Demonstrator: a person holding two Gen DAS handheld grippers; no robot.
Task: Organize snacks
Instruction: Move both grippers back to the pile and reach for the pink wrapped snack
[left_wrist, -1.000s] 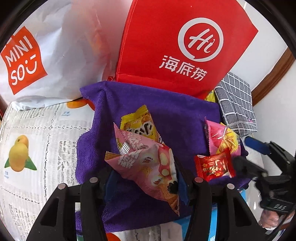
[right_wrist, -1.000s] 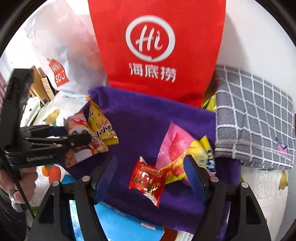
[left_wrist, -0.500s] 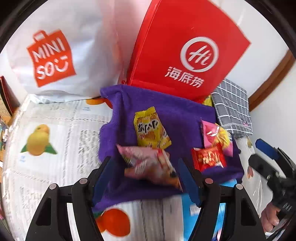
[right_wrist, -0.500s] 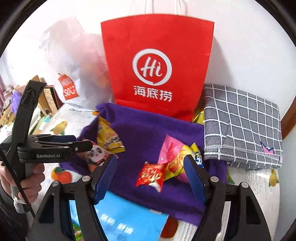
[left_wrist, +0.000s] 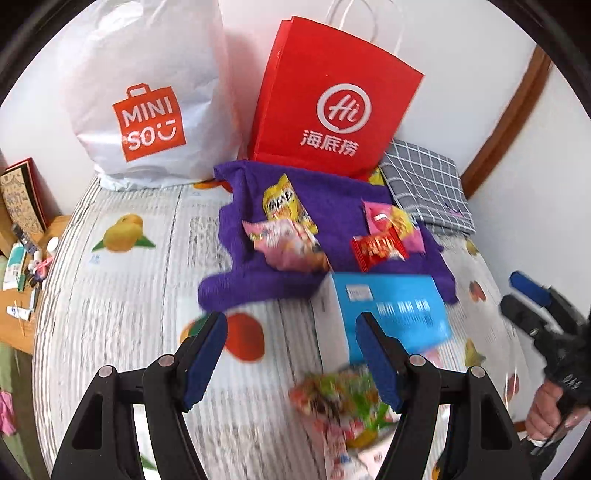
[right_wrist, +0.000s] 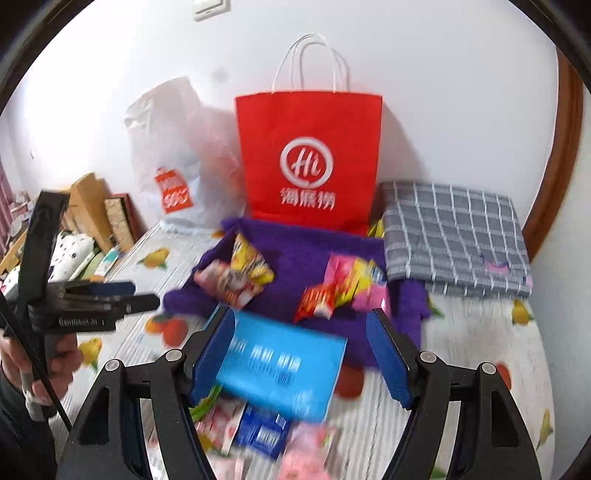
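Observation:
A purple cloth (left_wrist: 258, 291) (right_wrist: 295, 258) lies on the table with several snack packets on it. A pink packet (left_wrist: 284, 243) rests beside a yellow one (left_wrist: 284, 206) on its left half. On the right half are a small red packet (left_wrist: 378, 251) and a pink-and-yellow packet (left_wrist: 391, 221). My left gripper (left_wrist: 291, 325) hovers open and empty, back from the cloth. My right gripper (right_wrist: 300, 317) is open too, above a blue box (right_wrist: 280, 369) without touching it. More loose snacks (left_wrist: 343, 406) (right_wrist: 258, 432) lie blurred near the front.
A red paper bag (left_wrist: 332, 103) and a white MINISO bag (left_wrist: 147, 110) stand against the wall behind the cloth. A grey checked cloth (left_wrist: 424, 184) lies folded at the right. Small clutter (left_wrist: 22, 258) fills a wooden surface left of the fruit-print table cover (left_wrist: 129, 295).
My left gripper opened and let the pink packet drop onto the purple cloth. Both grippers then drew back and up, so the blue box and front snacks came into view.

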